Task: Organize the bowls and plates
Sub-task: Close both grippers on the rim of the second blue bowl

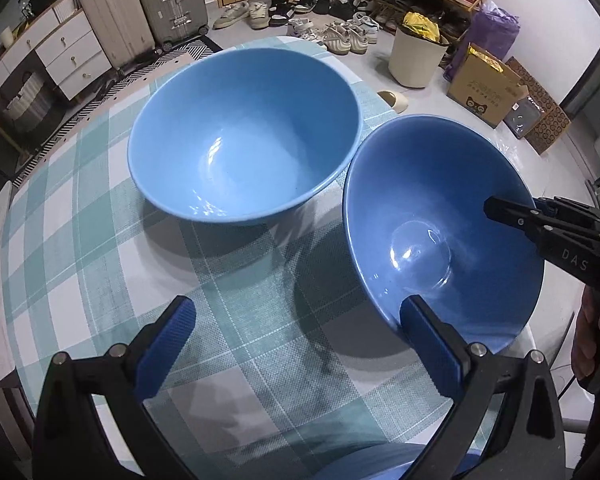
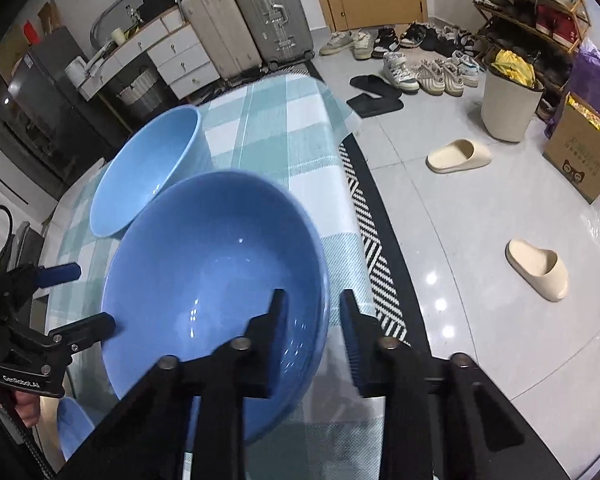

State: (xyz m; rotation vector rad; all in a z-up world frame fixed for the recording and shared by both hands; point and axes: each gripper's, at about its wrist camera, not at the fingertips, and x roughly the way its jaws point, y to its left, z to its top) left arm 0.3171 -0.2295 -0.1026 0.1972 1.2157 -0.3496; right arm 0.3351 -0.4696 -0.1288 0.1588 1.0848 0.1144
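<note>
Right wrist view, right gripper [image 2: 312, 320] fingers seemingly clamping darker bowl [image 2: 212, 264] rim, left gripper [image 1: 300, 344] spread wide.

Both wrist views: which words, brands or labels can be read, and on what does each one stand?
"DAS": on the black body of the right gripper, in the left wrist view.
"CenRobot.AI": on the black body of the left gripper, in the right wrist view.
Cardboard box: a cat face logo shows; its printed line is too small to read.
Bowls and suitcases: no readable text.
</note>
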